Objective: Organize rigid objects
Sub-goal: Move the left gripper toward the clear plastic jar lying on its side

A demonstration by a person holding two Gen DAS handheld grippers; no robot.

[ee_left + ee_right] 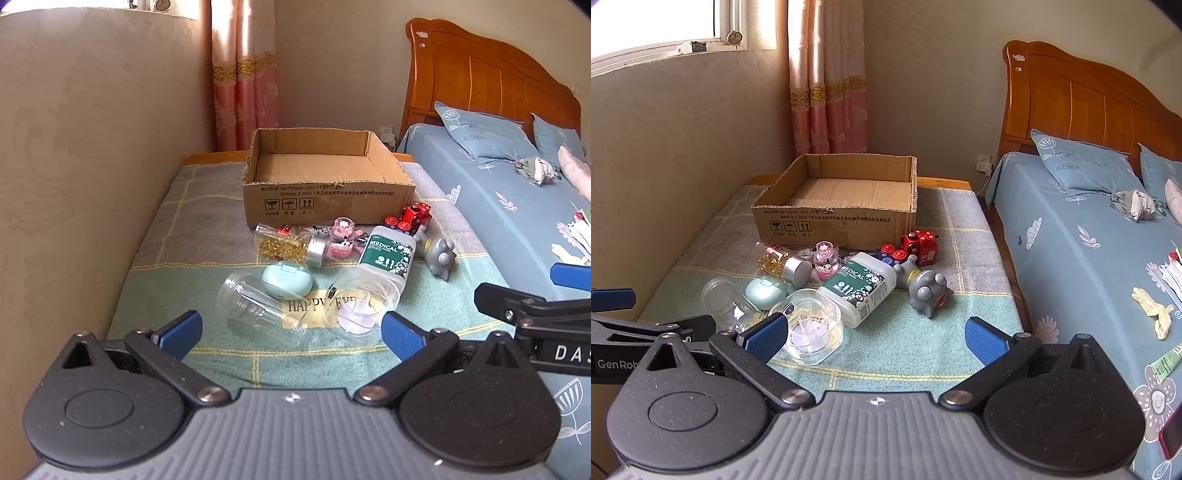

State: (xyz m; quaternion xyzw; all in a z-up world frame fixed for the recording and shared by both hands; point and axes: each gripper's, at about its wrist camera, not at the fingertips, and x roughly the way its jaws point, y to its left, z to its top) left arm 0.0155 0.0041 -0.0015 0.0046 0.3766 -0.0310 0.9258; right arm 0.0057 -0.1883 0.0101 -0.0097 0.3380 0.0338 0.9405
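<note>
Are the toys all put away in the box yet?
Not yet. The cardboard box looks empty, so nothing is done. Both tools, left and right, are open and hold nothing. The red train, grey toy, medicine bottle and clear jars all lie on the blanket.

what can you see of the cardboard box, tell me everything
The cardboard box is brown corrugated card, low and wide, its top open with rough torn edges and nothing visible inside. Its front wall carries black printed text and three handling symbols. It sits upright at the far end of the checked blanket, near the curtain, with the scattered toys and bottles just before its front wall.
</note>
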